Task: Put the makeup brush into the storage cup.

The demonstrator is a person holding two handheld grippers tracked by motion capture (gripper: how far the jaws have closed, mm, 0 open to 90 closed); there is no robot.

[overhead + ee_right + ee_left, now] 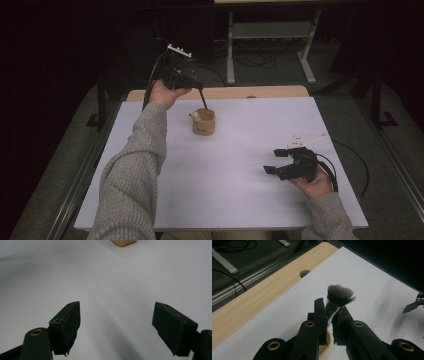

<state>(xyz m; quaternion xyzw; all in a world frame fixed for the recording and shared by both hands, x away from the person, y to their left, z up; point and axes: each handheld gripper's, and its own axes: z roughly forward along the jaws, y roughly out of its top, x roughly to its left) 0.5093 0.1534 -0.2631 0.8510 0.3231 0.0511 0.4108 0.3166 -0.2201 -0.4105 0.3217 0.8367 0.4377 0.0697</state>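
- Above the tan cup, at the far left part of the white table, the left gripper holds a dark brush with its handle slanting down toward the cup's mouth.
- In the left gripper view the jaws are nearly together, clamped on the brush's neck just below the bristles, which fan out past the jaw tips; the cup's rim shows directly beneath the jaws.
- Something pale sits at the cup's left rim in the high view; what it is I cannot tell.
- The right gripper rests low over the table, well to the right of the cup and nearer the person, jaws spread wide with nothing between them; the right gripper view shows bare tabletop between its pads and the cup's base far ahead.
- Step in hand, as I judge it: the brush is either going into the cup or coming out of it, handle end lowest.
- If it is going in, the next move calls for lowering the left hand straight over the cup so the handle clears the rim, then releasing only once the brush leans securely.
- The cup looks light; a sideways nudge from the handle could tip it, so the free right gripper may need to steady it.
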